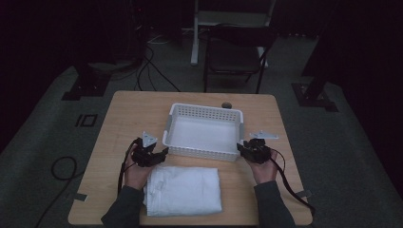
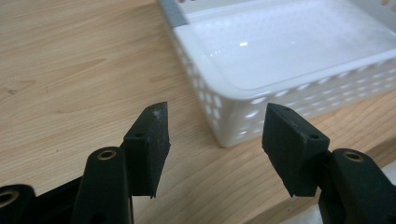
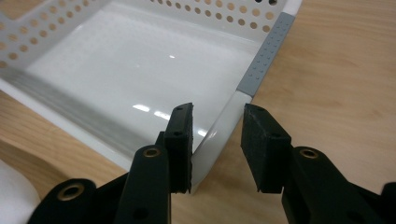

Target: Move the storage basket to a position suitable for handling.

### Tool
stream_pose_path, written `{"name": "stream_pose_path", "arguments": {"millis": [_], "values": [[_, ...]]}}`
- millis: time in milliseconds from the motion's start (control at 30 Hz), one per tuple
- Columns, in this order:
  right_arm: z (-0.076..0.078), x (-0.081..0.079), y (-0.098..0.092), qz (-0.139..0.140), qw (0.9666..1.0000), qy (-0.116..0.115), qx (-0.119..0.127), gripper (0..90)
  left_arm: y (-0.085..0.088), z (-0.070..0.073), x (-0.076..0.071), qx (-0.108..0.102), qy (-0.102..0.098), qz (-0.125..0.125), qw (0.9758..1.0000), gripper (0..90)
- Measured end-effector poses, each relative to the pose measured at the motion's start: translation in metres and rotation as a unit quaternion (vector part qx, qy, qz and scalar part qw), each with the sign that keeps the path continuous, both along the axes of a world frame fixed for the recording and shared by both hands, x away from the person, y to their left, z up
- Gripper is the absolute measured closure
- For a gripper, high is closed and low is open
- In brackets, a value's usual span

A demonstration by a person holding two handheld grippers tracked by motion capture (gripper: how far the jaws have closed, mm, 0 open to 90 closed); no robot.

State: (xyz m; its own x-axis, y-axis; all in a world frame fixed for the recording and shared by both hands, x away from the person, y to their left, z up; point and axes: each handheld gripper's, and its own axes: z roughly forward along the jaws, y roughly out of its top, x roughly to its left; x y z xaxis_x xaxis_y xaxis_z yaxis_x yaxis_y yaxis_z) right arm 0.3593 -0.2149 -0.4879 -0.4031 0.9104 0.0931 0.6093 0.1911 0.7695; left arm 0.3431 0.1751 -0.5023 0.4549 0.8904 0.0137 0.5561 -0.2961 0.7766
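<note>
High view first: a white basket [image 1: 204, 131] sits mid-table, empty, with a folded white cloth [image 1: 183, 190] lying just in front of it on the person's side. Both tongs are up at the basket's near corners, left gripper [image 1: 164, 151] by the left one, right gripper [image 1: 239, 148] at the right one.

Left gripper view tells us its jaws stand partly open with nothing between them; the basket's corner [image 2: 229, 126] is just ahead, not touched, bare wooden table [image 2: 70, 70] beneath.

Right gripper view is the interesting one (look at that rim!): the right gripper [image 3: 215, 154] straddles the basket's side wall [image 3: 219, 135], one jaw inside against it, the other outside with a clear gap. So it's around the wall but not pinching it.

My read: this is the step of getting hold of the basket at both near corners, likely to shift or steady it before the cloth goes in. Next, the right jaws need to close on the wall, and the left gripper must ease forward over its corner and squeeze too.
</note>
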Motion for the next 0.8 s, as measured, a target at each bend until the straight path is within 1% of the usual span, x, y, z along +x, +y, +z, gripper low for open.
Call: {"name": "stream_pose_path", "arguments": {"millis": [67, 100, 133, 200, 233, 267, 300, 367, 433, 467, 500, 533, 567, 633, 667, 700, 733, 800], "values": [[-0.001, 0.009, 0.002, 0.011, 0.9999, -0.001, 0.006, 63.9, 0.001, 0.000, 0.000, 0.004, 0.001, 0.001, 1.0000, 40.8], [-0.001, 0.014, 0.003, 0.015, 0.9998, 0.002, 0.012, 61.0, 0.001, 0.000, 0.000, 0.004, 0.001, 0.003, 1.0000, 40.9], [0.000, 0.016, 0.003, 0.017, 0.9996, 0.005, 0.021, 55.8, 0.002, -0.001, 0.000, 0.003, 0.001, 0.006, 1.0000, 40.9], [0.001, 0.014, 0.002, 0.027, 0.9987, 0.002, 0.043, 49.5, 0.004, -0.001, 0.001, 0.003, 0.002, 0.009, 1.0000, 40.9], [0.002, 0.011, 0.003, 0.031, 0.9986, -0.001, 0.042, 46.8, 0.005, -0.002, 0.002, 0.002, 0.004, 0.011, 0.9999, 40.9], [0.003, 0.007, 0.004, 0.041, 0.9984, -0.005, 0.037, 43.2, 0.005, -0.002, 0.002, 0.002, 0.004, 0.011, 0.9999, 41.0], [0.003, 0.002, 0.006, 0.053, 0.9983, -0.008, 0.025, 39.5, 0.006, -0.003, 0.003, 0.003, 0.007, 0.015, 0.9999, 41.0], [0.002, -0.005, 0.008, 0.064, 0.9978, -0.010, 0.016, 38.0, 0.007, -0.004, 0.004, 0.004, 0.009, 0.018, 0.9998, 41.1], [0.000, -0.011, 0.009, 0.074, 0.9972, -0.009, 0.005, 35.5, 0.007, -0.004, 0.006, -0.002, 0.011, 0.021, 0.9997, 41.1], [-0.002, -0.012, 0.010, 0.076, 0.9970, -0.012, -0.005, 35.2, 0.007, -0.004, 0.007, -0.005, 0.010, 0.022, 0.9997, 41.1], [-0.003, -0.012, 0.011, 0.075, 0.9969, -0.014, -0.018, 36.2, 0.006, -0.005, 0.008, -0.007, 0.014, 0.021, 0.9996, 41.1], [-0.006, -0.011, 0.013, 0.072, 0.9968, -0.016, -0.032, 37.5, 0.005, -0.005, 0.009, -0.007, 0.014, 0.021, 0.9997, 41.5], [-0.006, -0.010, 0.013, 0.072, 0.9967, -0.015, -0.033, 37.6, 0.004, -0.005, 0.009, -0.002, 0.015, 0.019, 0.9997, 41.9], [-0.008, -0.007, 0.013, 0.072, 0.9969, -0.008, -0.031, 43.9, 0.002, -0.006, 0.011, 0.001, 0.016, 0.014, 0.9998, 42.2], [-0.008, -0.007, 0.013, 0.072, 0.9969, -0.008, -0.031, 43.9, 0.002, -0.006, 0.011, 0.001, 0.016, 0.014, 0.9998, 42.5], [-0.009, -0.006, 0.014, 0.073, 0.9966, -0.008, -0.037, 46.3, 0.001, -0.005, 0.012, -0.002, 0.016, 0.009, 0.9998, 42.5], [-0.012, -0.003, 0.015, 0.073, 0.9964, -0.007, -0.042, 50.0, 0.000, -0.005, 0.013, -0.001, 0.015, 0.009, 0.9998, 43.5], [-0.014, 0.002, 0.015, 0.070, 0.9968, -0.005, -0.038, 52.4, 0.000, -0.003, 0.015, 0.000, 0.014, 0.008, 0.9999, 44.9]]}}
